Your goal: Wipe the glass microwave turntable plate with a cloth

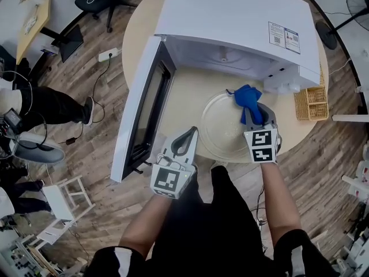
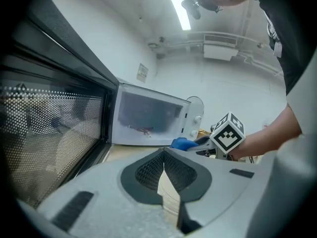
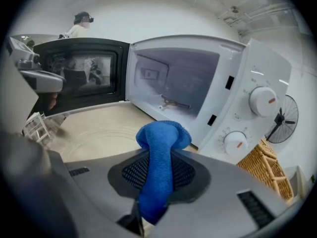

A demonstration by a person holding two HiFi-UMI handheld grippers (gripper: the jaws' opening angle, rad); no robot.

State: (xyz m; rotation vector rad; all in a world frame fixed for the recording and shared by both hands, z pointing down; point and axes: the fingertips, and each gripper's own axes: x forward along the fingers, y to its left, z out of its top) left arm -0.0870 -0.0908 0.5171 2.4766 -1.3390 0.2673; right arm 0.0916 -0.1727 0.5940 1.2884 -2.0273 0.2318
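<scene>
Left grey gripper, nearest, has its jaws closed on nothing beside the large white microwave's open door. Before the microwave, a round clear glass turntable plate lies on the beige table. The right gripper pinches a bunched blue cloth over the plate's far rim.

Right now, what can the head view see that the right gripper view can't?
Only the head view shows the top of the microwave with its stickers, and the power strip. Only the right gripper view shows the two knobs. Both show the blue cloth pinched in the right tool, the glass plate on the table, and the wicker basket.
</scene>
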